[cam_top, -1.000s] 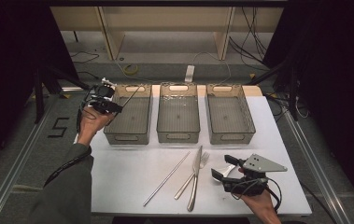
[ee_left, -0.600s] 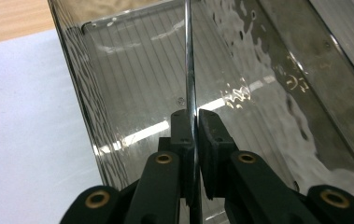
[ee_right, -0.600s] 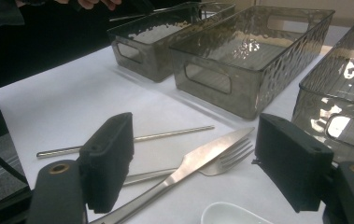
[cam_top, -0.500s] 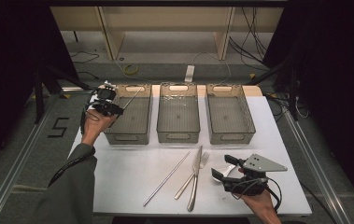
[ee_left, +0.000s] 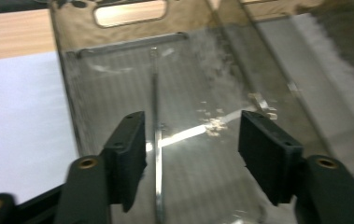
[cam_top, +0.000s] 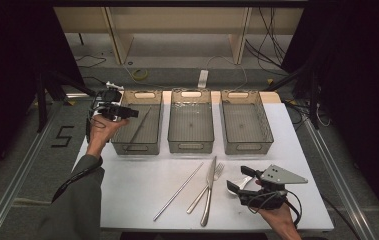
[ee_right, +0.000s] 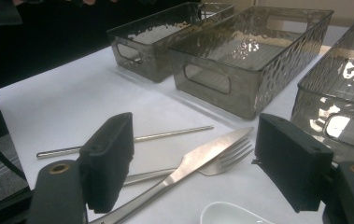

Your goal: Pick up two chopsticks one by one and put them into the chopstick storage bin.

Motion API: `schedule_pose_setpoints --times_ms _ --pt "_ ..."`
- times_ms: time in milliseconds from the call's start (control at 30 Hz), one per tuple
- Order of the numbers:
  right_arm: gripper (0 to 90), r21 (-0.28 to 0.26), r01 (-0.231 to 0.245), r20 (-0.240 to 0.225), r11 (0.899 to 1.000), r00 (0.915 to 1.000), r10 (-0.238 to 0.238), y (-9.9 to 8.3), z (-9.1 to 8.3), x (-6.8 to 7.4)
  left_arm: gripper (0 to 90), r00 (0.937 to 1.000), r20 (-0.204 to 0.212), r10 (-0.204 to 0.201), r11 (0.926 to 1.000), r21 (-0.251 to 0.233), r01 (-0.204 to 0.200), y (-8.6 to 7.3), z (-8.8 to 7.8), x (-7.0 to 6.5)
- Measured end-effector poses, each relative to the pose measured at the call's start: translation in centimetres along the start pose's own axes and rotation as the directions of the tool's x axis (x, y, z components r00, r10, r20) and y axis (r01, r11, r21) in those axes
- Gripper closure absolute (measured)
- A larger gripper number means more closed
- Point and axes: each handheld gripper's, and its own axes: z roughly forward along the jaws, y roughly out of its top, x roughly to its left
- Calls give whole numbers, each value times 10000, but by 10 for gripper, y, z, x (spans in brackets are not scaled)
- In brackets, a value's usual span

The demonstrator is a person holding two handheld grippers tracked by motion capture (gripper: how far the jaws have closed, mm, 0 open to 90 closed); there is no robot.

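Note:
My left gripper [cam_top: 129, 113] hovers over the left clear bin [cam_top: 149, 146], held from the table's left side. Its jaws have just been opening, and it is open [ee_left: 191, 144]. A metal chopstick [ee_left: 156, 140] lies loose on the bin floor below the gap, slanted in the bin [cam_top: 140, 125], and no pad touches it. My right gripper [cam_top: 238, 181] rests open at the front right, over a white spoon [cam_top: 233, 187]. In the right gripper view, beyond the open jaws [ee_right: 198, 154], lie a knife [ee_right: 212, 149], a fork [ee_right: 228, 161] and a second chopstick [ee_right: 170, 135].
Three clear bins stand in a row at the back; the middle bin [cam_top: 191, 145] and the right bin [cam_top: 247, 147] hold nothing I can see. Knife [cam_top: 209, 190], fork [cam_top: 216, 175] and chopstick [cam_top: 177, 192] lie at the front centre on the white table [cam_top: 127, 200].
The left gripper's jaws have opened and the chopstick now lies in the left bin. The right gripper has stayed put.

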Motion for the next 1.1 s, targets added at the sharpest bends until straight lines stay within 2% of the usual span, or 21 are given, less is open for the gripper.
schedule_pose_setpoints --times_ms 133,233,300,333,433,467,567,667,867,967,1100 --pt "291 -18 -24 18 10000 10000 24 0 0 0 310 9977 676 49 9999 -169 -38 -10 -13 -11" --pt "290 11 8 41 10000 10000 -8 0 0 0 259 9954 948 138 9995 -290 -111 -20 -21 -20" --pt "290 8 -1 34 10000 10000 1 0 0 0 232 9911 1329 101 9993 -373 -52 -29 -25 -26" --pt "290 25 26 37 10000 10000 -27 0 0 0 228 9893 1432 267 9992 -332 -222 -34 -26 -30" --pt "288 30 31 15 10000 10000 -31 1 1 1 210 9875 1499 480 9988 -152 -462 -42 -26 -39" --pt "288 -4 57 -2 10000 10000 -57 1 1 1 209 9873 1508 495 9986 -252 -462 -45 -27 -43" --pt "288 76 81 -24 9999 10000 -81 0 2 3 202 9851 1409 990 9951 -62 -991 -53 -28 -58" --pt "288 65 112 -29 9999 9999 -112 0 2 3 201 9811 1456 1271 9914 108 -1301 -60 -30 -69" --pt "288 86 97 37 9999 9999 -98 1 1 2 201 9683 1584 1933 9780 480 -2031 -76 -27 -94" --pt "288 80 125 62 9999 9999 -125 1 0 2 202 9602 1703 2216 9667 908 -2392 -86 -23 -103" --pt "288 131 117 89 9998 9999 -118 1 0 2 203 9531 1732 2480 9522 1376 -2728 -100 -19 -113"
